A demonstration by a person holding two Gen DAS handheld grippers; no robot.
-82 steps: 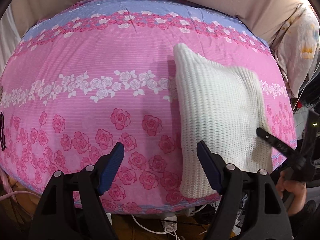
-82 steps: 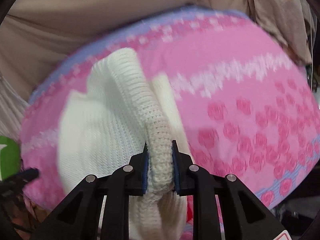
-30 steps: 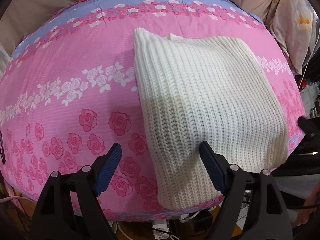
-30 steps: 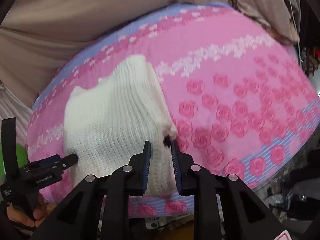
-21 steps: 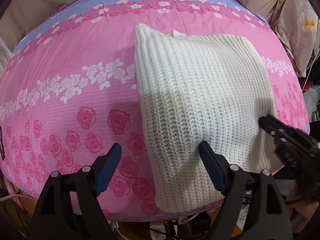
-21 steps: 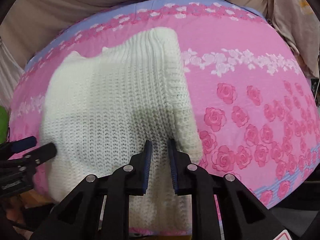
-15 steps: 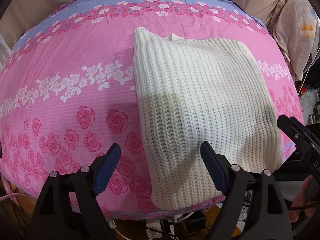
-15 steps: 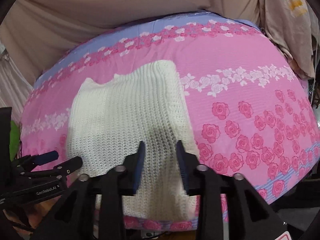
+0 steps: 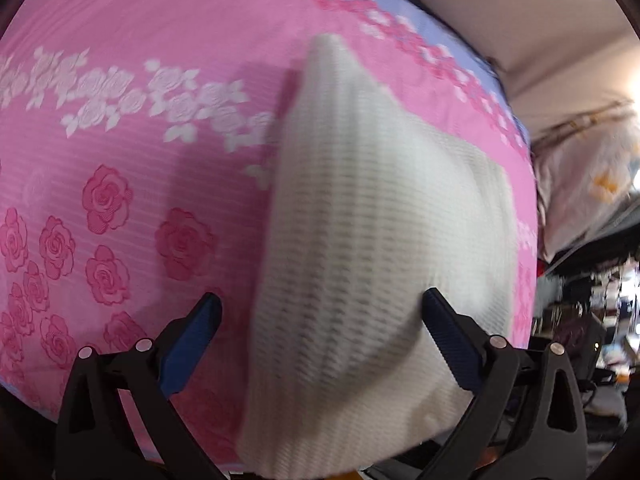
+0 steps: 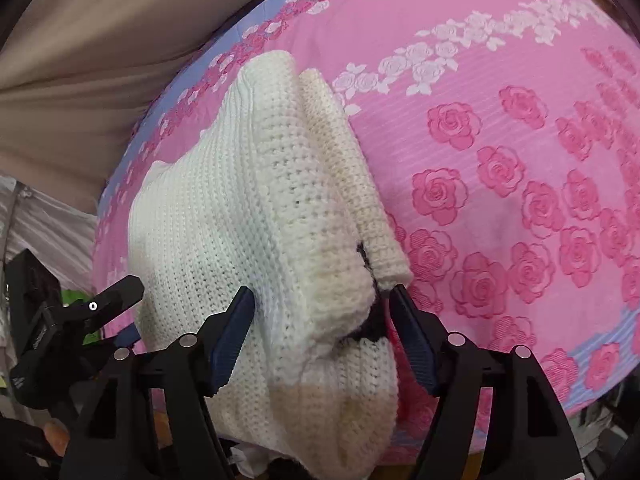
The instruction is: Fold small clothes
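A folded white knit sweater (image 9: 376,232) lies on the pink rose-print bed cover (image 9: 132,120), its near end hanging over the bed's front edge. My left gripper (image 9: 320,320) is open, its jaws straddling the sweater's near left part. In the right wrist view the sweater (image 10: 248,208) shows a folded sleeve cuff (image 10: 384,252) along its right side. My right gripper (image 10: 320,320) is open with the sweater's near right corner between its jaws. The left gripper (image 10: 88,312) also shows at the left of that view.
Beige fabric (image 10: 100,40) rises behind the bed. A floral pillow (image 9: 592,184) lies off the bed's right end, with dark clutter (image 9: 592,320) below it. The bed's front edge (image 10: 600,392) drops off just before both grippers.
Both grippers have moved in low and close to the sweater's near edge. The right gripper's jaws have opened wider and now straddle the sweater's corner.
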